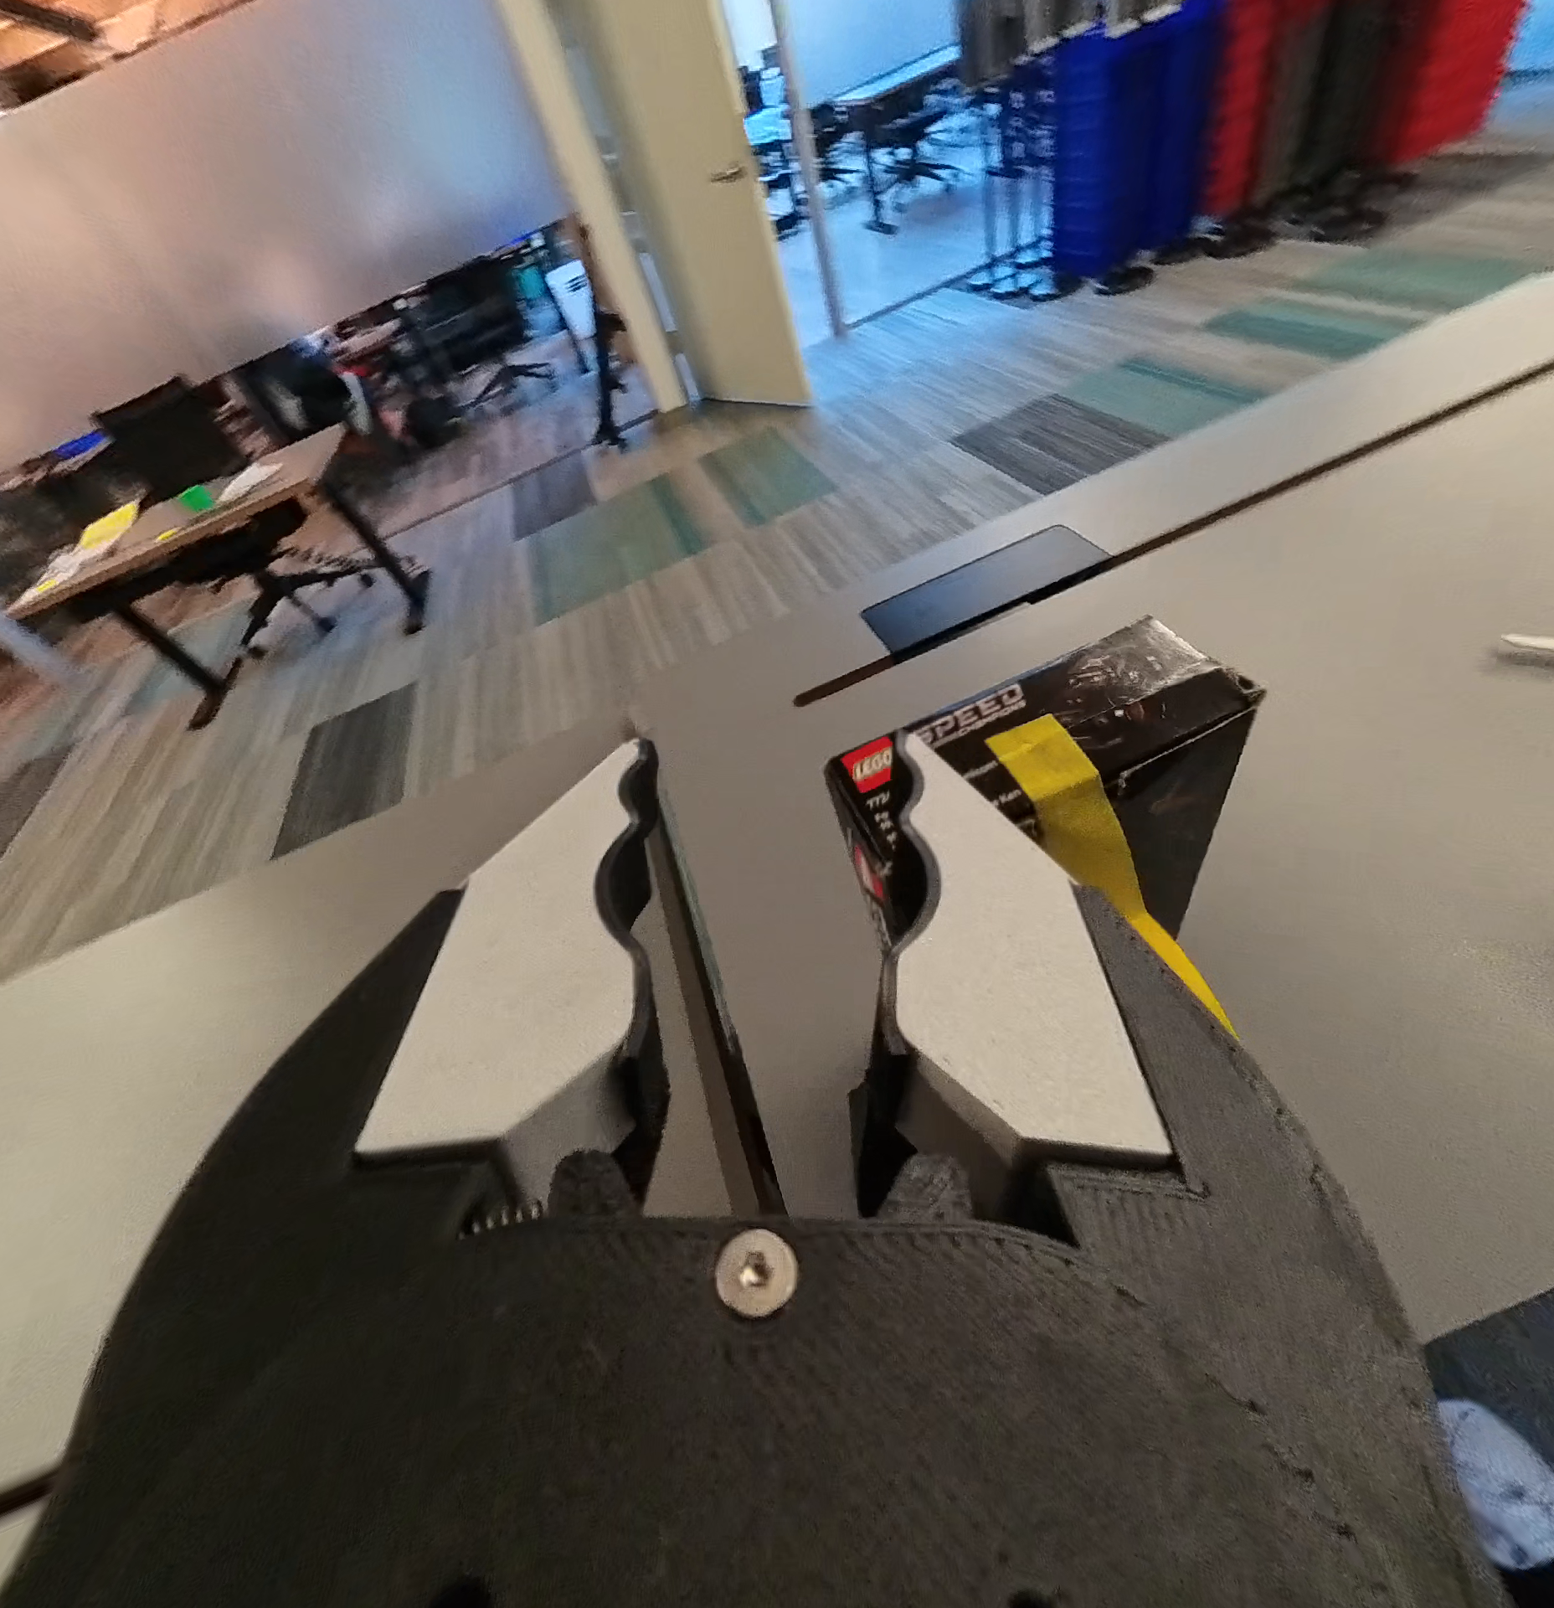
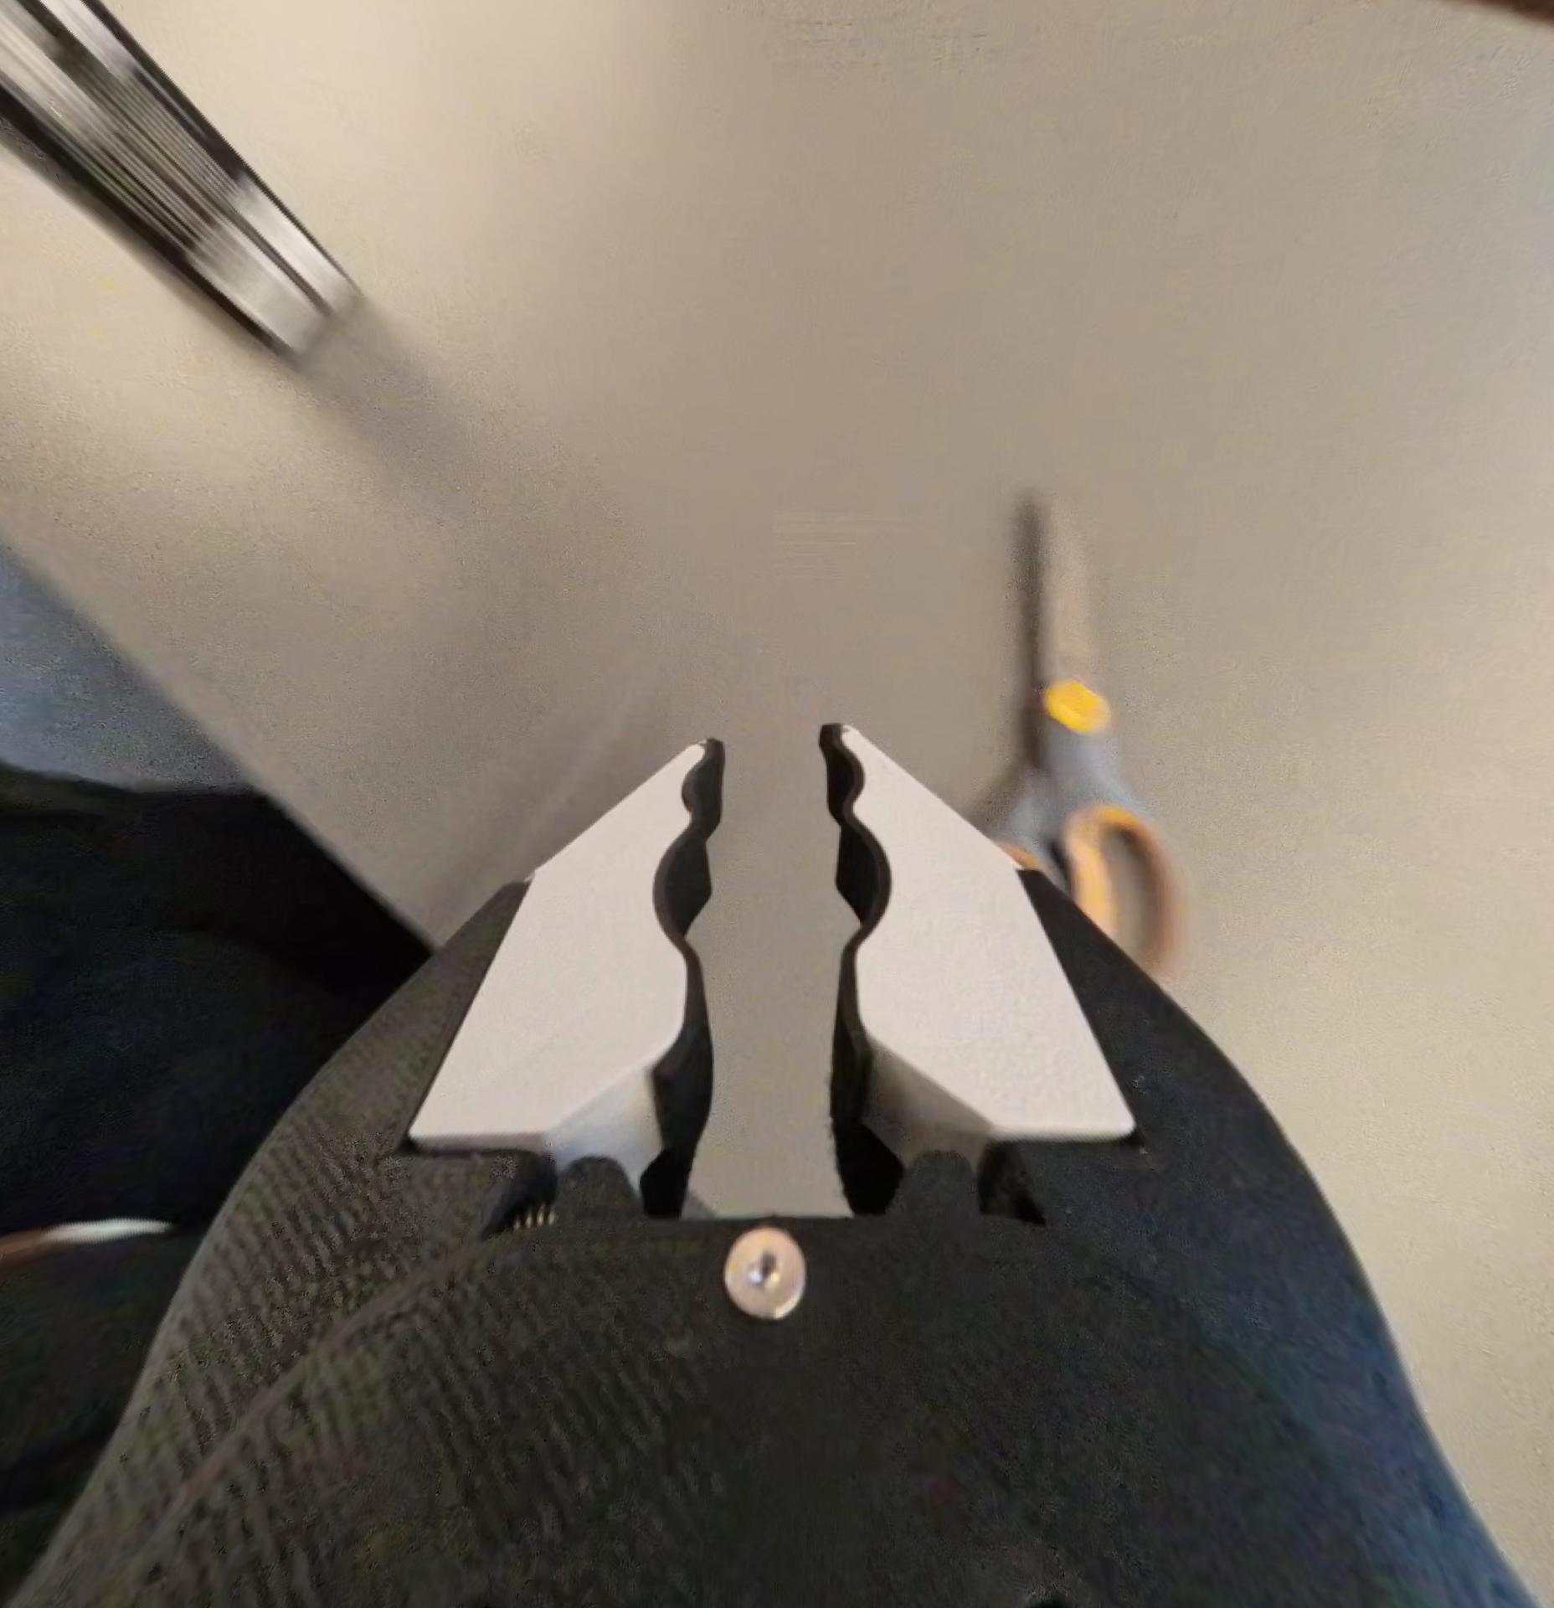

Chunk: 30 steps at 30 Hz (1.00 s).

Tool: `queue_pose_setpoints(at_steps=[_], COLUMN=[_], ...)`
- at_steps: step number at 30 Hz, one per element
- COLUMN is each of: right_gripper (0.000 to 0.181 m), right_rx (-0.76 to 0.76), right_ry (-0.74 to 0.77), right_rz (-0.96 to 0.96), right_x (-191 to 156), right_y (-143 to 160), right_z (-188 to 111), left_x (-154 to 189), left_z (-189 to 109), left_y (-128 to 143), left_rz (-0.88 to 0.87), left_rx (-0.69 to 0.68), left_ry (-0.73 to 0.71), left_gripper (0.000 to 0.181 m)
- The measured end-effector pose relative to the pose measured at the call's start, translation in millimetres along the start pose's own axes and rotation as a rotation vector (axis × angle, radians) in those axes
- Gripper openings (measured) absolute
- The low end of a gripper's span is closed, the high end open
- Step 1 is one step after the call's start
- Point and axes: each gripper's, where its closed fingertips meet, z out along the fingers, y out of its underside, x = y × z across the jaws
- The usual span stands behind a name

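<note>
Fingers of my left gripper (image 1: 778, 753) gape, empty, just left of the black cardboard box with yellow tape (image 1: 1095, 766); my right gripper (image 2: 772, 738), narrowly parted, holds nothing, farther right near blurred grey-and-orange scissors (image 2: 1078, 783).

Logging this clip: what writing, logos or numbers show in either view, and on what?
Black box by the left hand-held gripper: red logo patch and pale lettering on top; wording not copied here.
Box side: finer print, too small to read.
Yellow tape on the box: no writing.
Scissors, right wrist view: blurred, none visible.
</note>
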Motion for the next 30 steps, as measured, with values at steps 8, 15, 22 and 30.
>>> queue_pose_setpoints(at_steps=[8,15,22,30], right_gripper=[0.032,0.034,0.023,0.023], right_rx=[-0.323,-0.328,-0.314,-0.127], right_ry=[0.349,0.212,0.003,-0.408], right_rz=[-0.270,-0.088,0.088,0.340], right_x=[99,106,82,-42], right_y=[71,83,77,42], right_z=[42,66,72,75], left_x=[1,16,57,245], left_z=[-34,-60,-69,-16], left_y=[24,45,39,25], left_rz=[-0.135,-0.181,-0.267,-0.608], left_rx=[-0.076,-0.142,-0.094,-0.198], left_ry=[-0.119,-0.171,-0.120,0.379], left_gripper=[0.049,0.047,0.037,0.022])
